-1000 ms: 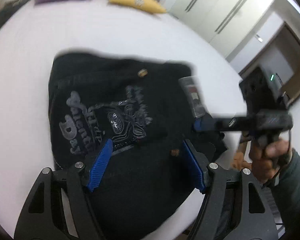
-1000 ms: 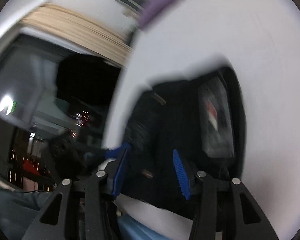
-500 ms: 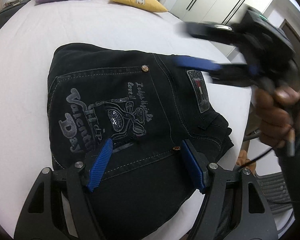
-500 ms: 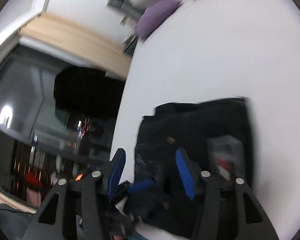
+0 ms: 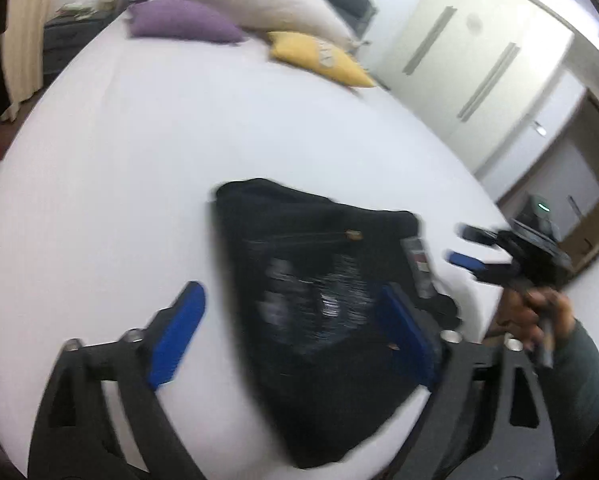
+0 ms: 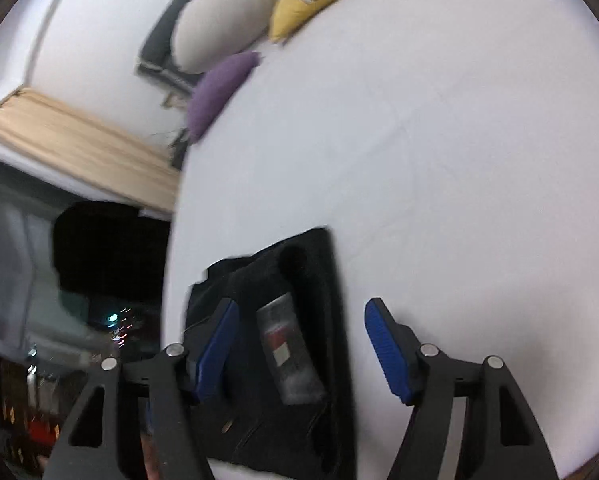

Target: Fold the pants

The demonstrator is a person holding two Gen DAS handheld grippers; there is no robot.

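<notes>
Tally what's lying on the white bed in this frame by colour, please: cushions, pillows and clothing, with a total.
Black: 1, the folded black denim pants near the bed's edge
Purple: 1, the purple fabric cushion
Yellow: 1, the yellow cushion with a grey printed patch
Off-white: 1, the long off-white pillow behind both cushions
Total: 4

Bed: white sheet (image 5: pixel 147 152) spreads across both views, smooth with faint creases.
Pillows: purple cushion (image 5: pixel 179 24), yellow cushion (image 5: pixel 319 58) and large cream pillow (image 5: pixel 251 0) at the head end.
Wardrobe: pale doors (image 5: pixel 471 64) with long handles.
Curtain: beige (image 6: pixel 79 148), beside a dark window.
</notes>
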